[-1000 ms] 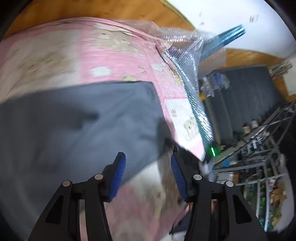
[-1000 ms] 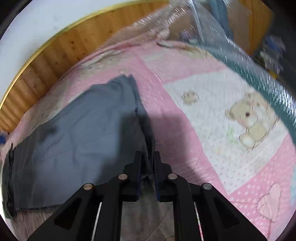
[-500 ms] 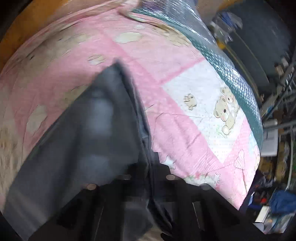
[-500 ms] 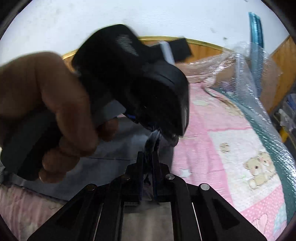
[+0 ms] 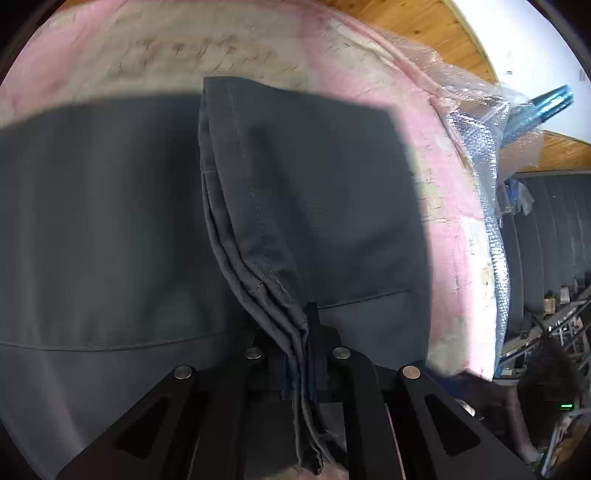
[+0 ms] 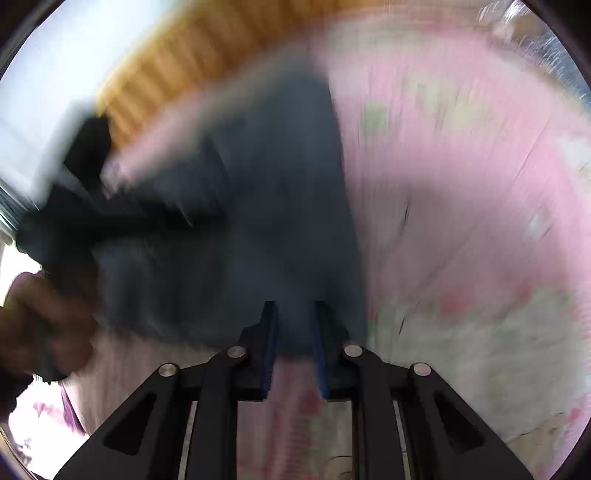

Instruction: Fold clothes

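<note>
- Across the pink bed [image 5: 369,85], the grey trousers [image 5: 110,221] lie spread flat.
- Left gripper [image 5: 299,358] is clamped on a bunched hem of about 3 layers, lifted, likely to carry the fold over.
- Right gripper [image 6: 293,347] is blurred; its blue pads [image 6: 269,343] stand slightly apart, holding nothing visible.

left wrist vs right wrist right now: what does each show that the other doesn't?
Left wrist only: left tongs shut on a bunched edge of the grey garment; bubble wrap, metal racks.

Right wrist only: right tongs open, a hand holding a black device, heavy blur.

Both: grey garment, pink quilt, wooden wall panel.
</note>
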Motion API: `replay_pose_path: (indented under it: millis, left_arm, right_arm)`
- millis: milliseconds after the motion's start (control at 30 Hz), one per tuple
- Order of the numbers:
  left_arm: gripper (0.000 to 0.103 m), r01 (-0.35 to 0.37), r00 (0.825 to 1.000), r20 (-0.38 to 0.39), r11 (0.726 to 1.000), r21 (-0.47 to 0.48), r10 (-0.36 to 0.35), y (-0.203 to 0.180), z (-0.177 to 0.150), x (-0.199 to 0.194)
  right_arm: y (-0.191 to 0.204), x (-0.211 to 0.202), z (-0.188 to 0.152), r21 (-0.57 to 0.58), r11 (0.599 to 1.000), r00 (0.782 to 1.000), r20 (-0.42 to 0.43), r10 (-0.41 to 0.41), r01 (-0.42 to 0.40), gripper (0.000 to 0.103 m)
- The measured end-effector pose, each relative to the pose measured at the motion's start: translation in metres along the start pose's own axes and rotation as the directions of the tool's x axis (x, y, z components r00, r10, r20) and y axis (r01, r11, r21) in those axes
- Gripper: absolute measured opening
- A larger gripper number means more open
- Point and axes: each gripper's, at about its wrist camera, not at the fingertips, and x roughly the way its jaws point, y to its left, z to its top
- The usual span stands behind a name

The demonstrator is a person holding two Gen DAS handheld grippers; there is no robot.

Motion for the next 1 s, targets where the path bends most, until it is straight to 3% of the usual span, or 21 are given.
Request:
replay_pose_path:
  millis: [133,200,267,400,500,600,700,733,800,867,967,1000]
  left_arm:
    - [0.017,0.028,1.0,0.006,0.999,-0.046,-0.028,0.011,-0.002,-0.017]
    - [0.03,0.025,0.999,0.036,0.998,-0.059,-0.023,0.014,-0.007,-0.028]
    - [0.036,0.021,0.997,0.07,0.997,-0.07,-0.016,0.019,-0.014,-0.038]
    - [0.035,-0.049,0.997,0.054,0.998,-0.042,0.051,0.028,-0.021,-0.024]
    - [0.035,-0.08,0.996,0.046,0.997,0.004,0.08,0.024,-0.02,-0.025]
    - [0.035,-0.109,0.991,0.08,0.994,0.0,0.109,0.017,-0.019,-0.045]
    - [0.035,-0.034,0.986,0.164,0.999,0.009,0.032,0.005,-0.017,-0.075]
    - [0.035,-0.013,0.988,0.156,1.0,0.022,0.01,0.001,-0.016,-0.072]
    - [0.035,0.021,0.994,0.105,0.998,0.056,-0.026,-0.008,-0.014,-0.055]
    - [0.035,0.001,1.0,0.022,0.998,0.063,-0.002,-0.006,-0.015,-0.026]
    - [0.033,-0.042,0.999,-0.012,0.996,0.079,0.043,0.002,-0.018,-0.008]
    - [0.033,-0.049,0.998,-0.037,0.996,0.077,0.052,0.002,-0.016,-0.008]
  right_arm:
    - [0.013,-0.018,0.028,-0.084,0.996,0.999,0.021,-0.028,0.029,0.013]
    - [0.019,-0.028,0.045,-0.116,0.992,0.998,0.043,-0.04,0.045,0.016]
    - [0.021,-0.02,0.07,-0.122,0.991,0.996,0.078,-0.052,0.061,0.021]
    - [0.016,0.022,0.111,-0.112,0.989,0.992,0.087,-0.087,0.096,0.021]
    - [0.013,0.058,0.133,-0.107,0.983,0.988,-0.025,-0.153,0.15,0.022]
    - [0.023,0.038,0.14,-0.099,0.984,0.988,-0.013,-0.153,0.151,0.022]
    - [0.018,0.015,0.132,-0.058,0.99,0.99,0.052,-0.129,0.132,0.036]
    - [0.015,0.01,0.127,-0.039,0.991,0.99,0.066,-0.122,0.124,0.037]
    - [0.008,0.033,0.114,-0.017,0.991,0.991,0.008,-0.135,0.136,0.037]
    - [0.01,0.03,0.1,-0.053,0.987,0.987,0.062,-0.148,0.152,0.038]
    - [0.015,-0.007,0.075,-0.008,0.988,0.982,0.112,-0.151,0.153,0.039]
    - [0.016,-0.022,0.066,0.015,0.989,0.98,0.134,-0.148,0.147,0.045]
